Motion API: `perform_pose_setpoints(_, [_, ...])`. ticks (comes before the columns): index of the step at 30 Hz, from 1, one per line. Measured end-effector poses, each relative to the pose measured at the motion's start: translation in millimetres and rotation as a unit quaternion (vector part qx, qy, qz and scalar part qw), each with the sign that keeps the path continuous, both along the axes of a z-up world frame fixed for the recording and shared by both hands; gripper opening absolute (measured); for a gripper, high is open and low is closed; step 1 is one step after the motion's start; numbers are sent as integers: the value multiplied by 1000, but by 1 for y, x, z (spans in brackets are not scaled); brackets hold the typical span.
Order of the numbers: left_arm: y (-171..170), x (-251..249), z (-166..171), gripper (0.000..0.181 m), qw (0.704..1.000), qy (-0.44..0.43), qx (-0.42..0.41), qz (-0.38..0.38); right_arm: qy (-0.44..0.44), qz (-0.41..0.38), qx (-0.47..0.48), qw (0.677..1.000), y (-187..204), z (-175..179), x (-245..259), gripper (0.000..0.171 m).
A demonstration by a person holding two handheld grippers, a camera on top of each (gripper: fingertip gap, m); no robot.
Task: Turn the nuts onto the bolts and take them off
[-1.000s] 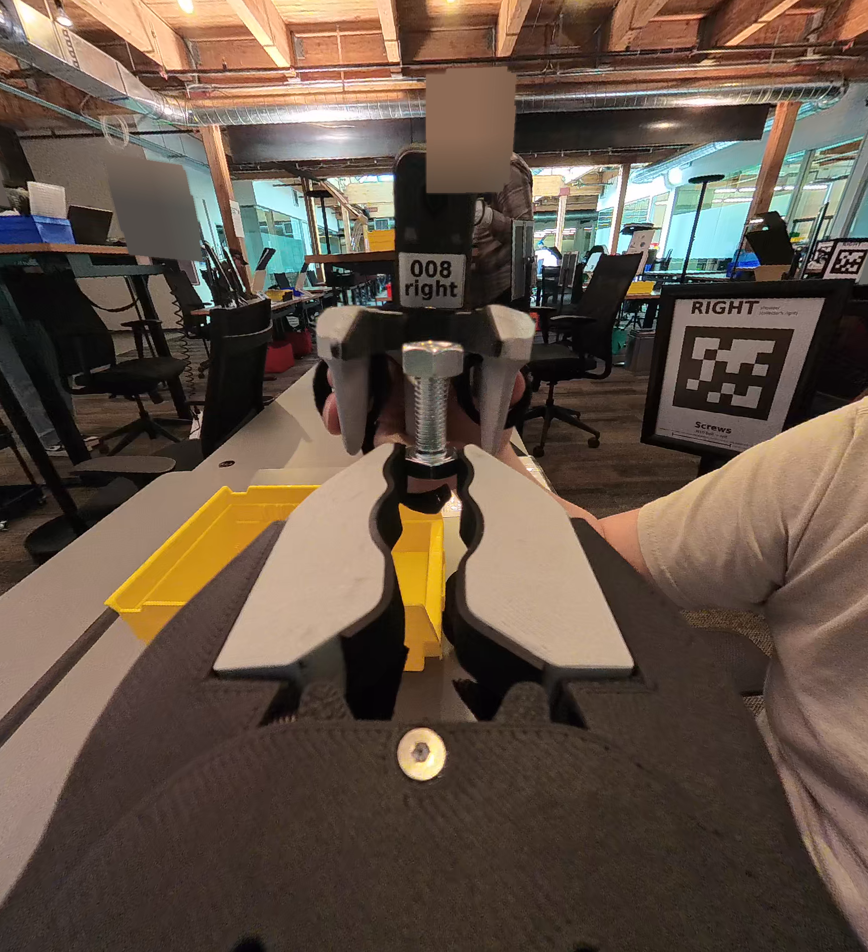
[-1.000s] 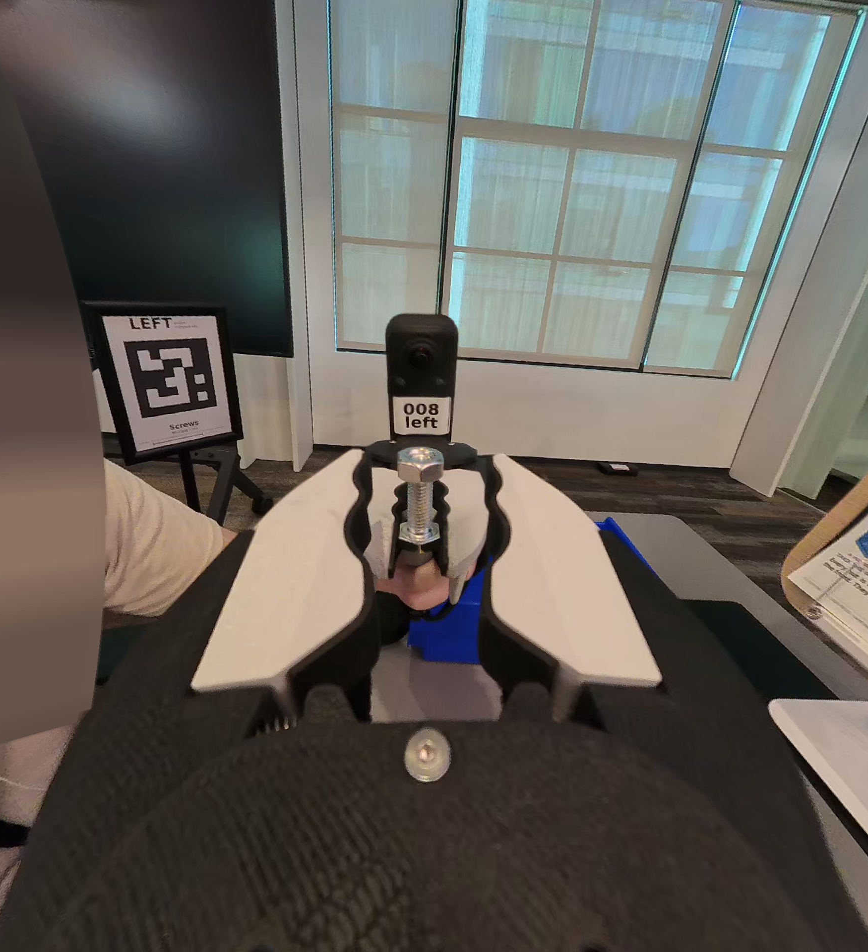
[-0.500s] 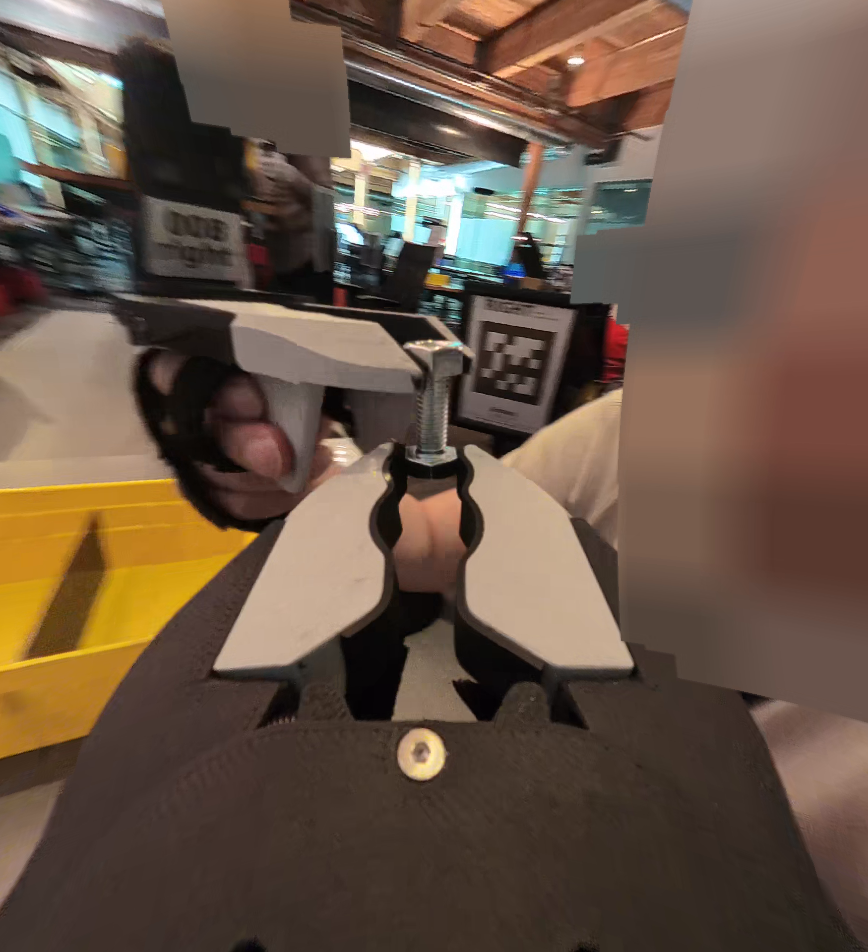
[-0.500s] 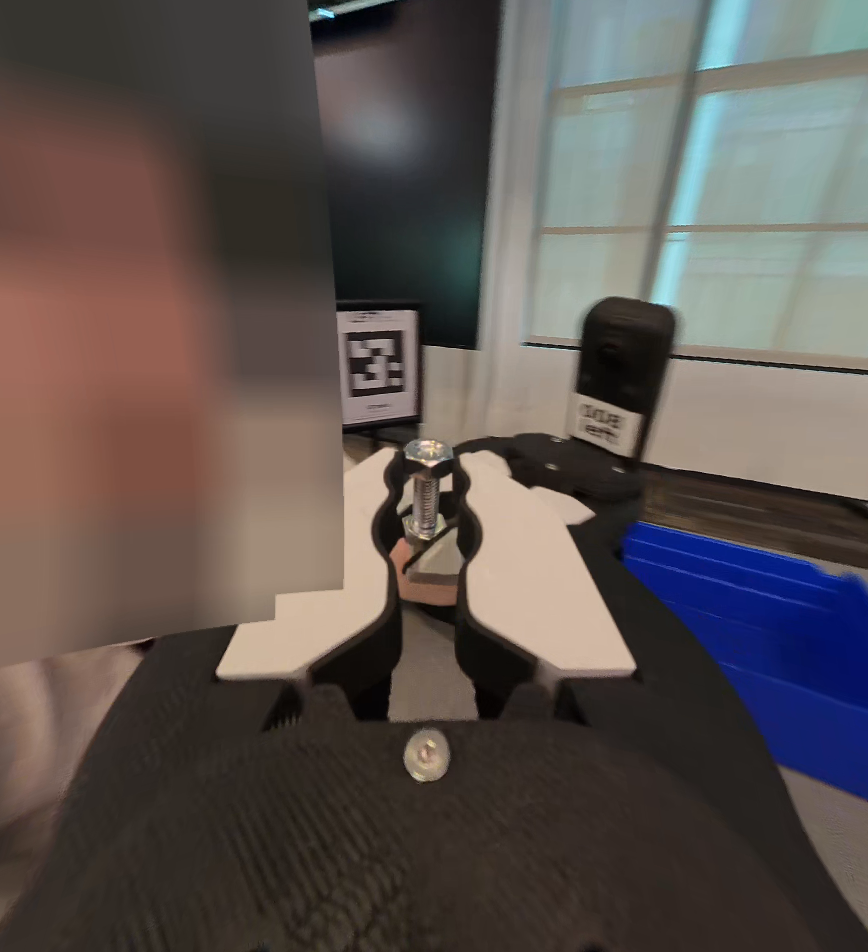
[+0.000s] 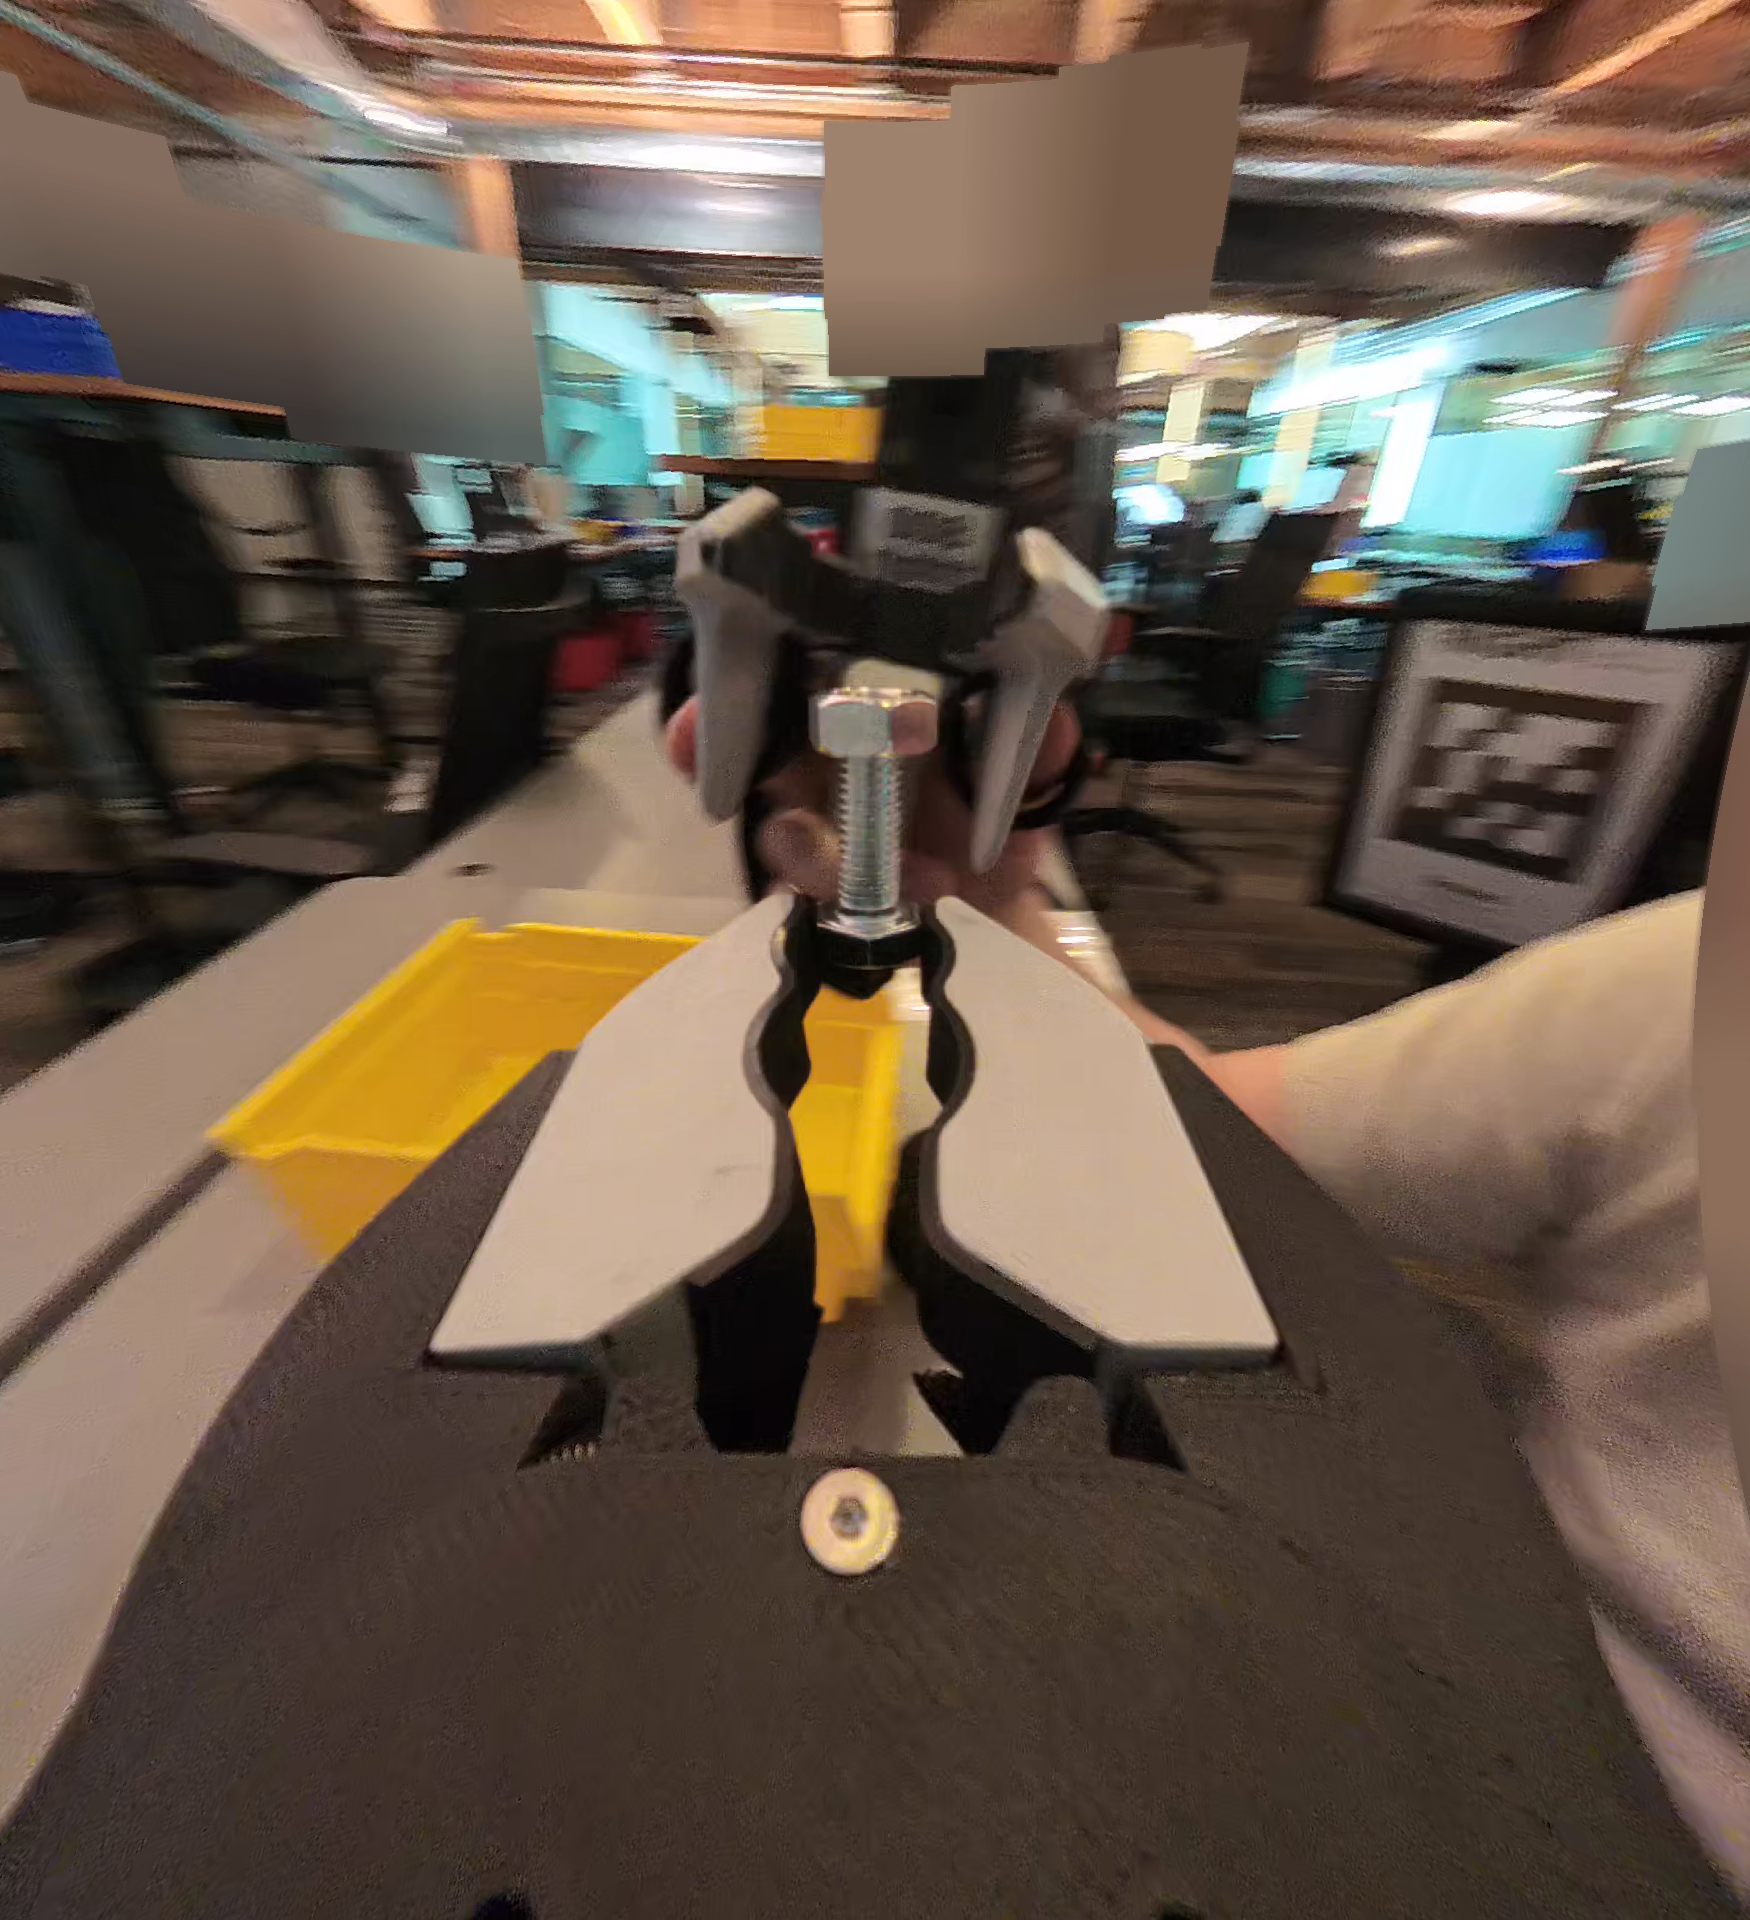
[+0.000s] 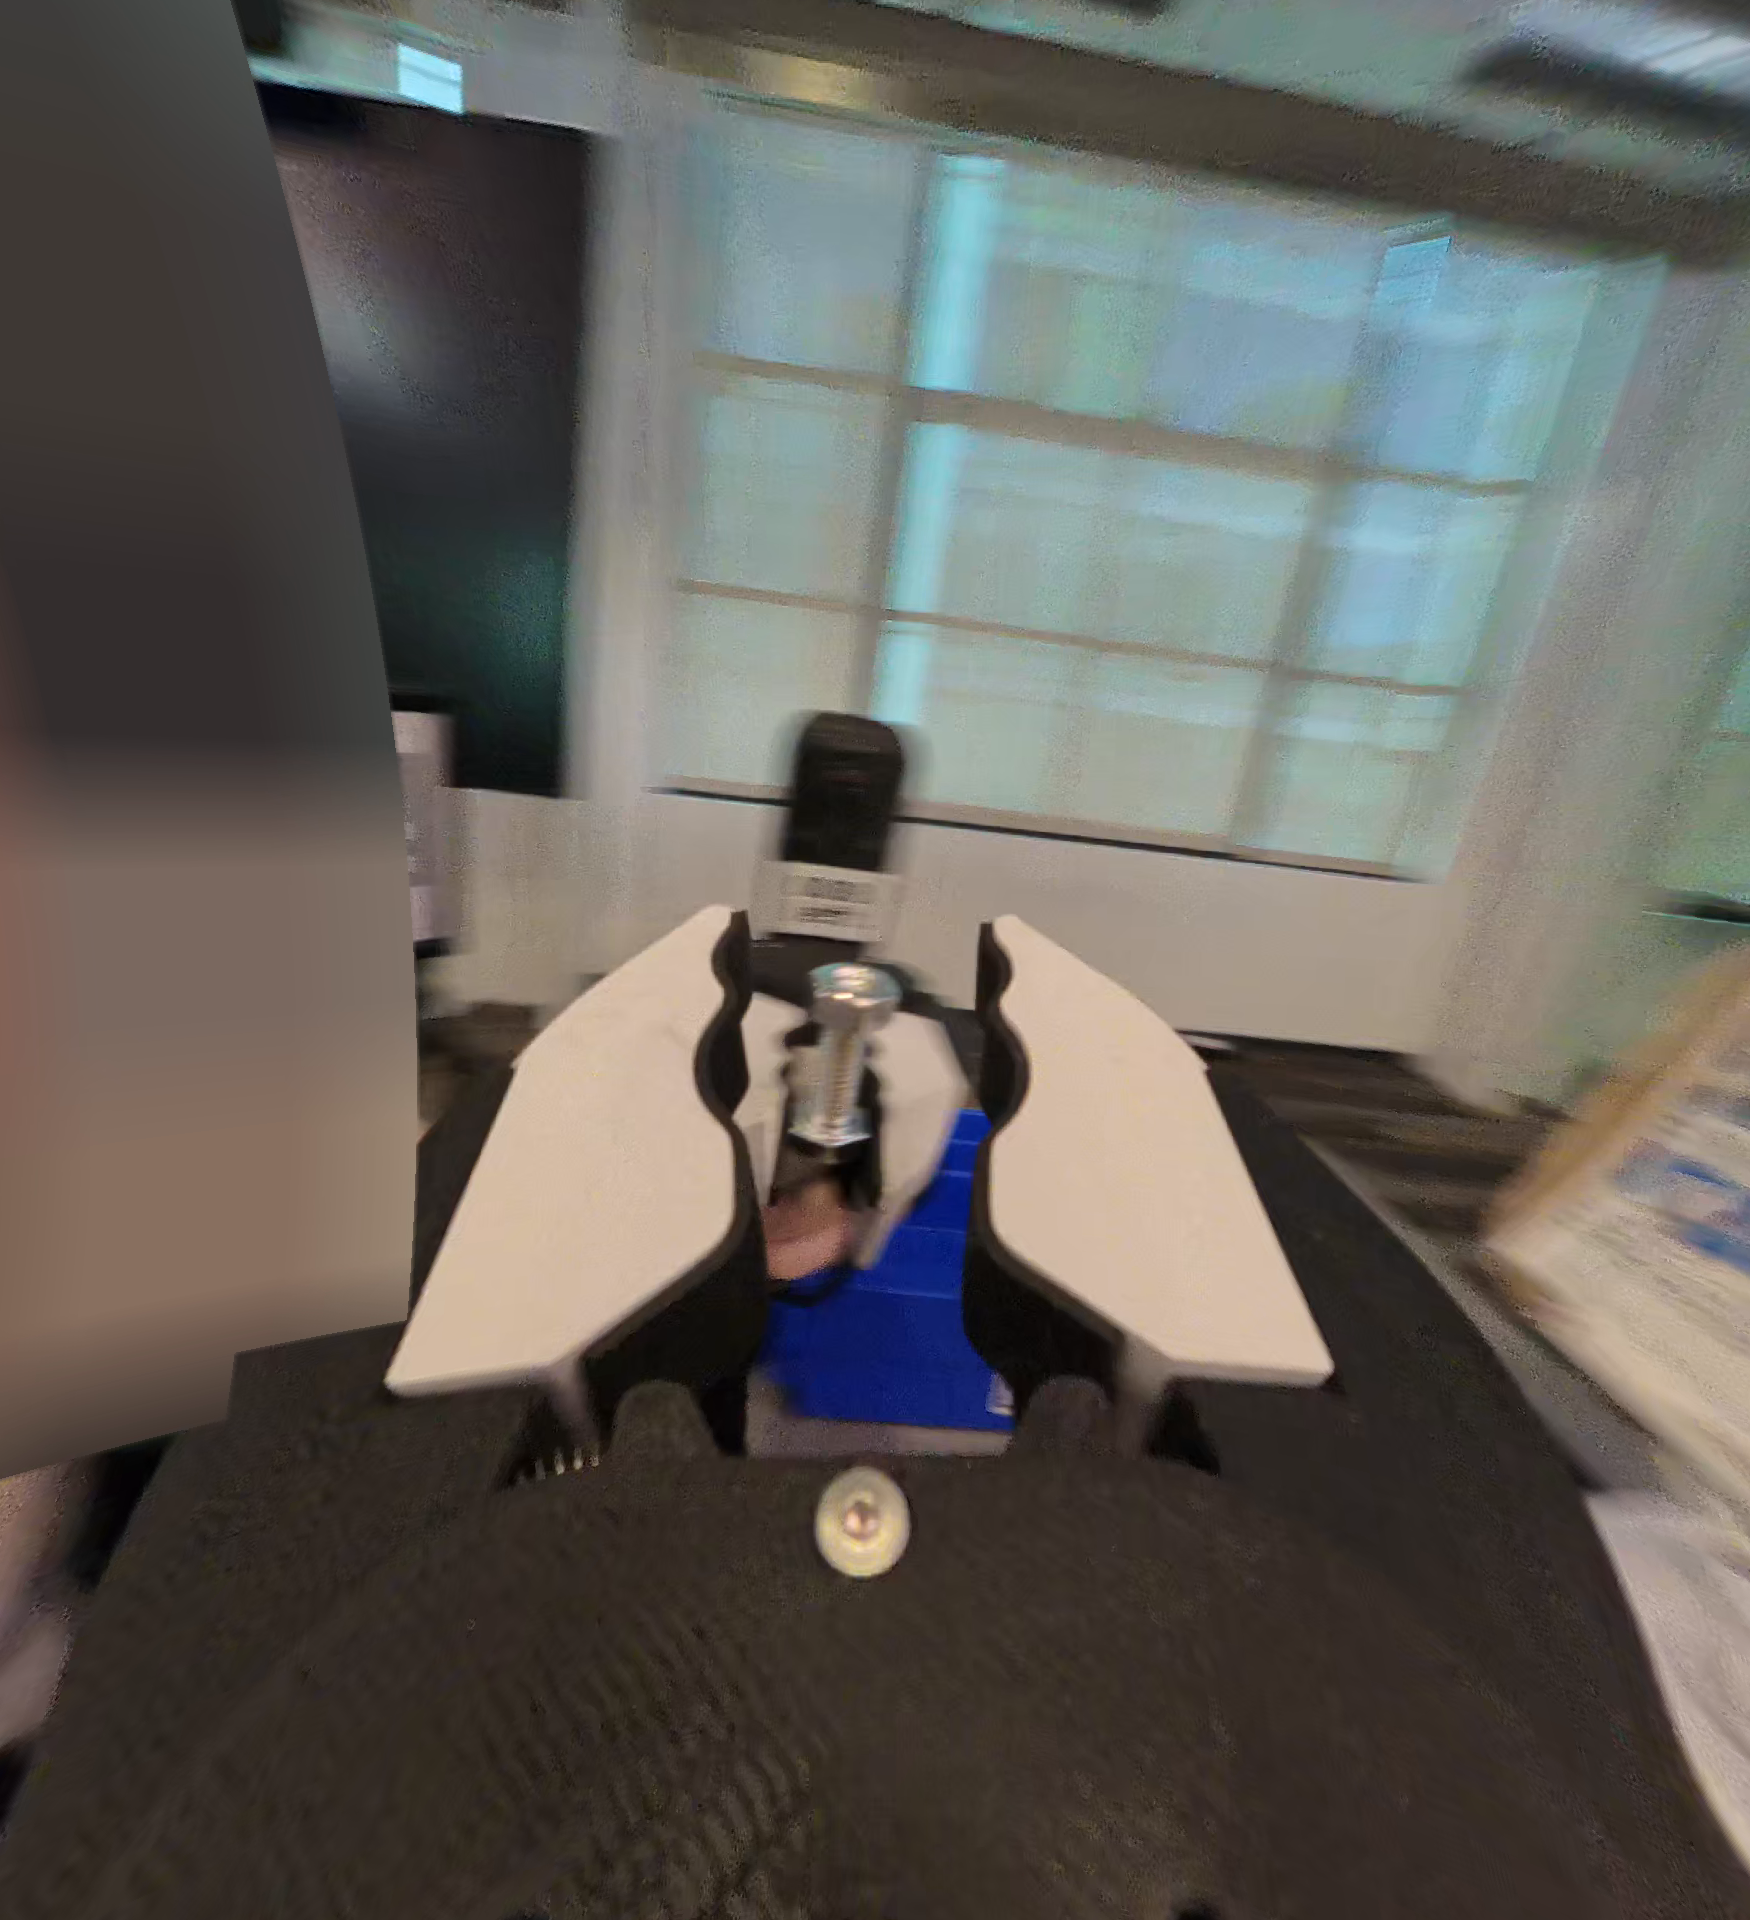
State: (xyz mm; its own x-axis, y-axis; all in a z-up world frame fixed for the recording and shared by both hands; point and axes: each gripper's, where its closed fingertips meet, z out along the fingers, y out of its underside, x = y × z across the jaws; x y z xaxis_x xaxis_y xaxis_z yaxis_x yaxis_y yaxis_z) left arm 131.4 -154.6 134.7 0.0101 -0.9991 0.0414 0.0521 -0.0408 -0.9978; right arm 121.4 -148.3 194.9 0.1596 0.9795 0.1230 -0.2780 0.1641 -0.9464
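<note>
Zinc-bright steel: the nut (image 5: 866, 922) sits pinched between the tips of my left gripper (image 5: 863, 940), fingers pressed in on its flats. The bolt (image 5: 869, 805) stands upright out of the nut, hex head on top, most of its thread showing above the nut.

My right gripper (image 6: 855, 971) faces the left one, fingers spread wide to either side of the bolt head, touching nothing. In the left wrist view its two grey fingers flank the head with clear gaps.

Judgement: the step in hand is a re-grip of the head for the next turn. To do it well, I should close squarely on two opposite flats, not corners, keep the bolt axis in line with the nut, hold the left grip firm, and turn without side load so the thread does not bind.

Outward: yellow bin (image 5: 455, 1049) on the grey tabletop (image 5: 71, 1226) behind my left fingers; blue bin (image 6: 881, 1320) under my right.

Writing: white labels on both grippers' camera mounts, a framed marker sign (image 5: 1515, 779), a printed sheet; motion blur, none legible.
</note>
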Motion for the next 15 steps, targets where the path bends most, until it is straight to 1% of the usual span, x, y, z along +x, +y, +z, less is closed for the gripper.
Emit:
perform_pose_setpoints(1, [10,-2,-1,18,999,7,17,46,7,-74,4,997,15,3,5,41])
perform_pose_setpoints(2, [17,-4,-1,18,996,11,34,81,14,-125,13,992,22,5,8,40])
perform_pose_setpoints(3, [24,-5,-2,18,992,14,47,117,15,-142,27,989,21,6,5,40])
perform_pose_setpoints(4, [29,-7,-2,18,988,15,58,145,4,-143,29,989,18,3,-1,40])
perform_pose_setpoints(7, [37,-9,-4,18,980,24,73,186,-41,-138,8,990,14,-10,-21,41])
perform_pose_setpoints(10, [37,-9,-3,18,977,25,82,194,-59,-177,-9,982,25,-19,-25,41])
perform_pose_setpoints(11, [35,-9,-2,18,978,24,81,192,-66,-184,-11,981,29,-22,-25,38])
perform_pose_setpoints(13, [32,-9,-1,18,979,22,81,183,-62,-154,-8,986,23,-21,-27,19])
perform_pose_setpoints(15, [24,-6,1,18,985,21,80,154,-59,-111,-13,992,14,-19,-29,19])
